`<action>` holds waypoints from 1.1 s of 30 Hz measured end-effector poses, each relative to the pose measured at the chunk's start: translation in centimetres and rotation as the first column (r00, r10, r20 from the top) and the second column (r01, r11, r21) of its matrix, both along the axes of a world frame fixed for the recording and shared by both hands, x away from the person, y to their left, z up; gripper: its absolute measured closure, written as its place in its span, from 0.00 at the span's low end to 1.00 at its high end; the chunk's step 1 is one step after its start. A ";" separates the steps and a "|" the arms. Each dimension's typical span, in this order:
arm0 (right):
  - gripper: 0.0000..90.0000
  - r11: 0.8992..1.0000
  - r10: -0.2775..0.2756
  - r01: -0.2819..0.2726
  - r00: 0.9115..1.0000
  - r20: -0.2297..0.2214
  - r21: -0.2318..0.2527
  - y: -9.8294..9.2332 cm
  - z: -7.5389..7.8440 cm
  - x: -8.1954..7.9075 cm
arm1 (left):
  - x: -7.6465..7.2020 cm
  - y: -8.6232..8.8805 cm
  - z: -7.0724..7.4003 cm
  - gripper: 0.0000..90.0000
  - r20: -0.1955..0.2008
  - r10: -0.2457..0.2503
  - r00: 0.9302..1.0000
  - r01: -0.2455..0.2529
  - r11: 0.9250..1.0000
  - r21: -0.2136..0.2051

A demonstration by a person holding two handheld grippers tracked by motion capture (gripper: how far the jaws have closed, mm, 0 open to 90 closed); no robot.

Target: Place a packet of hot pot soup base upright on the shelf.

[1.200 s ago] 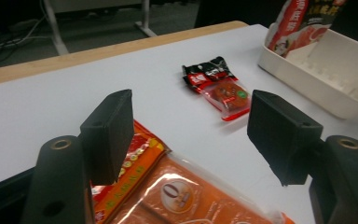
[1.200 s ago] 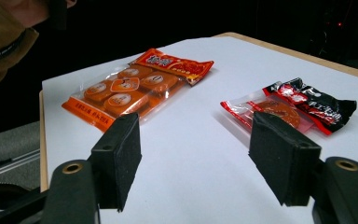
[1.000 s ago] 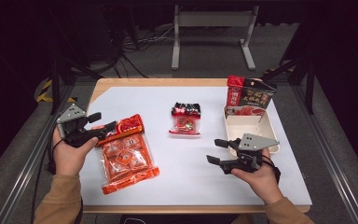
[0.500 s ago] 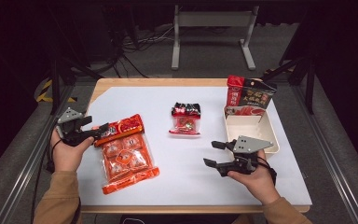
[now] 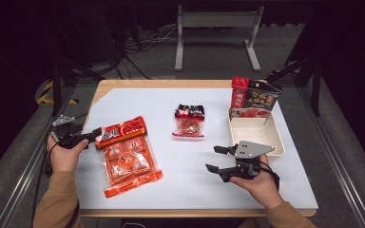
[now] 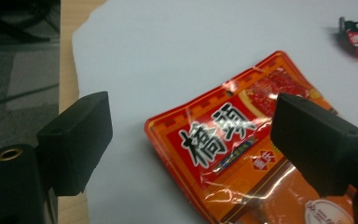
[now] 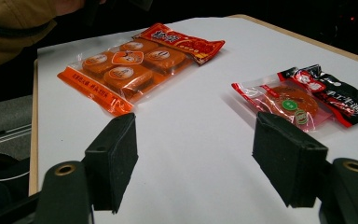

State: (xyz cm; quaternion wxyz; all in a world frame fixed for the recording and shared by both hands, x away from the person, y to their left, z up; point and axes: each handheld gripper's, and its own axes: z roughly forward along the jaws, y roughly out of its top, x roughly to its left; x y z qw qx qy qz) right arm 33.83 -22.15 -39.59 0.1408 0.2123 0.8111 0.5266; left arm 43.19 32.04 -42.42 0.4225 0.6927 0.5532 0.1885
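You are letting go of the orange snack pack (image 5: 126, 154) lying flat at the table's left, left gripper (image 5: 92, 134) having just been opening, jaws spread at its top edge, while the right gripper (image 5: 216, 159) is hovering spread, so next you should be drawing clear.

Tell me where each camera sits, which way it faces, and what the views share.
High view: above the person's side, looking forward and down on the table; forearms, hands, both tongs.
Left gripper view: on the left tongs, open, facing the orange packet.
Right gripper view: on the right tongs, open, facing across the table.
Shared: all show the orange packet.
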 end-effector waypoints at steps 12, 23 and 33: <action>0.35 1.000 0.002 -0.002 1.000 -0.001 0.002 0.0 -0.1 0.0 | 0.7 0.2 -2.2 0.15 -0.104 0.011 0.995 -0.014 1.000 -0.027; 0.35 1.000 0.001 -0.001 1.000 -0.004 -0.009 0.1 -0.4 0.1 | 1.2 -0.6 -3.1 0.15 -0.165 -0.008 0.986 0.005 1.000 -0.021; 0.34 1.000 -0.001 0.001 1.000 -0.003 -0.019 0.2 -0.5 0.2 | 1.2 -1.2 -3.1 0.20 -0.154 -0.069 0.986 0.059 0.996 -0.068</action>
